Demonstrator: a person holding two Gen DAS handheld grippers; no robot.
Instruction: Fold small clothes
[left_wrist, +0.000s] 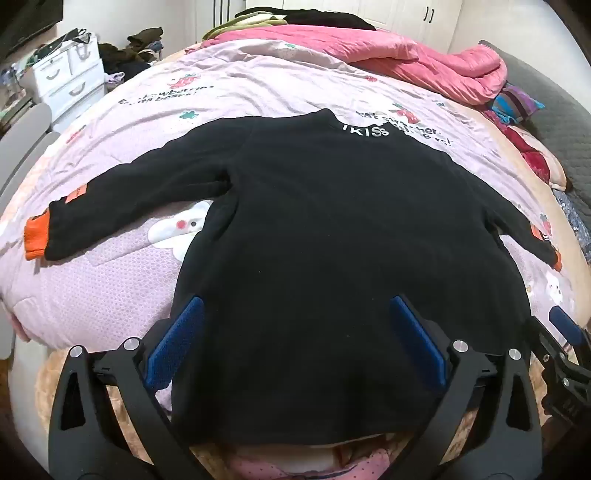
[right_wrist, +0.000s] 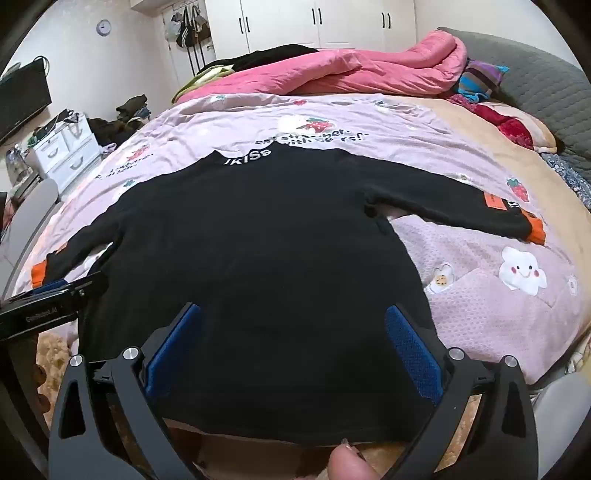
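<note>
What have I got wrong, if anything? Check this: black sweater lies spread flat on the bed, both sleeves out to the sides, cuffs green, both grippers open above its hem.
Only the cuff colour is wrong. The black sweater has orange cuffs, not green, as the left wrist view shows. It does lie spread on the bed, sleeves out, with the left gripper and right gripper open above its hem.

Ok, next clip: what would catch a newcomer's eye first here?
The black sweater spread flat, sleeves out, across the lilac cartoon-print quilt, with bright orange cuffs at the sleeve ends. Next, the left claw and right claw, both wide open above its hem. Behind it, a crumpled pink duvet lies at the bed's far side.
</note>
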